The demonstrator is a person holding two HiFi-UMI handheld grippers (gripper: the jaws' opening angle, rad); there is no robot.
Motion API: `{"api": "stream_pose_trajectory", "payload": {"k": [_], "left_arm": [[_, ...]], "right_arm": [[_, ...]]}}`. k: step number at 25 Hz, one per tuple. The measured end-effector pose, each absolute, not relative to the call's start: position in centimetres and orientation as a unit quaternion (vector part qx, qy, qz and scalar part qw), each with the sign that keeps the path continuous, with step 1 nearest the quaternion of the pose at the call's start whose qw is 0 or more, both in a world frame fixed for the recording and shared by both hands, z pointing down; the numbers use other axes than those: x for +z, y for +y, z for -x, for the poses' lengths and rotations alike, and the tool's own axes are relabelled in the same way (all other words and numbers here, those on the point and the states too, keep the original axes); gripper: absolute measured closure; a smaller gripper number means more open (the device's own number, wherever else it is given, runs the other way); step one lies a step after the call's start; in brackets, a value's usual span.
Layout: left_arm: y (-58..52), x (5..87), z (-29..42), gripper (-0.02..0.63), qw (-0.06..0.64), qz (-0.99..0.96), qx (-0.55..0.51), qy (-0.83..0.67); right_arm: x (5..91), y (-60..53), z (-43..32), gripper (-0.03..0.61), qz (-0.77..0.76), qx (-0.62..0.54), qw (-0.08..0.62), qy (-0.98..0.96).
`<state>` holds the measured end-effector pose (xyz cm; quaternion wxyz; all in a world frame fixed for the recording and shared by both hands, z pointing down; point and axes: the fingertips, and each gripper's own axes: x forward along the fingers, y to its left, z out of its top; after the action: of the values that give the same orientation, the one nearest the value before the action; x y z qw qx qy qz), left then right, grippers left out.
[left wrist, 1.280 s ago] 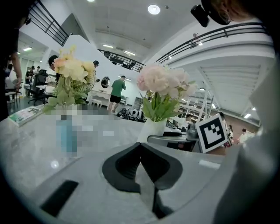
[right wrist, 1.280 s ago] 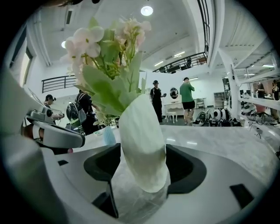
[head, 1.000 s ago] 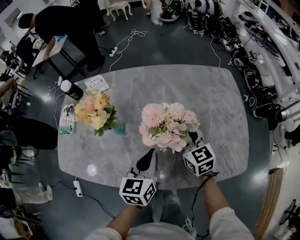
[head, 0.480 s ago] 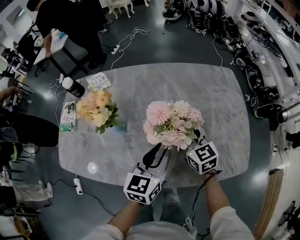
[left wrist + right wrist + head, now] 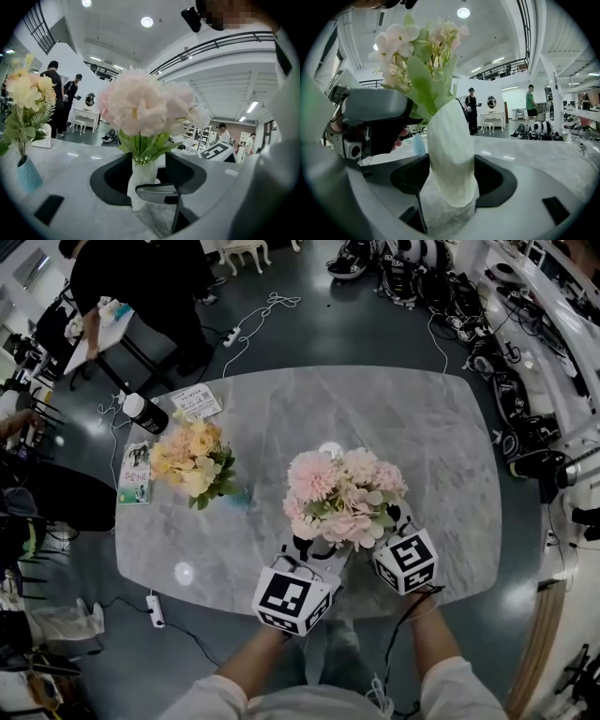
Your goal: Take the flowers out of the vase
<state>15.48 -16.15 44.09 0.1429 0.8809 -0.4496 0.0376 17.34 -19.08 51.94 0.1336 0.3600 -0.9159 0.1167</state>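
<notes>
Item: pink flowers [image 5: 342,498], likely light, with soft, crushable heads.
Location: in vase [image 5: 451,140], at near edge of bench [image 5: 394,409].
Right hand-held gripper [image 5: 451,176] clamps vase.
Left hand-held gripper [image 5: 143,176], jaws just opened, straddles vase untouched.
Best hold: bunched green stems above rim.

Vase [image 5: 140,183] with flowers [image 5: 342,495] in it stands on bench [image 5: 375,409], near the front edge. Second bunch [image 5: 192,460] well apart to its left. Bottle [image 5: 145,416], card [image 5: 195,404] at far-left corner; booklet [image 5: 136,476] on left edge.
</notes>
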Motion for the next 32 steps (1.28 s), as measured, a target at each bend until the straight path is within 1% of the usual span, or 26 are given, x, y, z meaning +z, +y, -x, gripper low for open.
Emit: {"api": "stream_pose_trajectory", "payload": {"k": [6,15,21,25,32], "left_arm": [[-17.1,43.9,-16.1,0.400,0.134,-0.884,0.021,-0.447],[-18.6,43.8,-16.6,0.399,0.138,-0.887,0.008,-0.441],[-18.9,43.5,-16.7,0.374,0.145,-0.891,0.004,-0.431],[-19.4,43.6,-16.9,0.368,0.146,-0.887,0.005,-0.438],[-19.9,43.4,-16.7,0.378,0.144,-0.885,0.009,-0.443]], "right_arm": [[52.0,-19.0,-17.3,0.304,-0.355,0.112,0.136,-0.918],[51.9,-19.2,-17.4,0.304,-0.353,0.107,0.135,-0.920],[52.0,-19.0,-17.2,0.304,-0.349,0.099,0.141,-0.921],[51.8,-19.1,-17.1,0.304,-0.348,0.103,0.137,-0.922],[51.8,-19.3,-16.9,0.304,-0.345,0.105,0.137,-0.923]]}}
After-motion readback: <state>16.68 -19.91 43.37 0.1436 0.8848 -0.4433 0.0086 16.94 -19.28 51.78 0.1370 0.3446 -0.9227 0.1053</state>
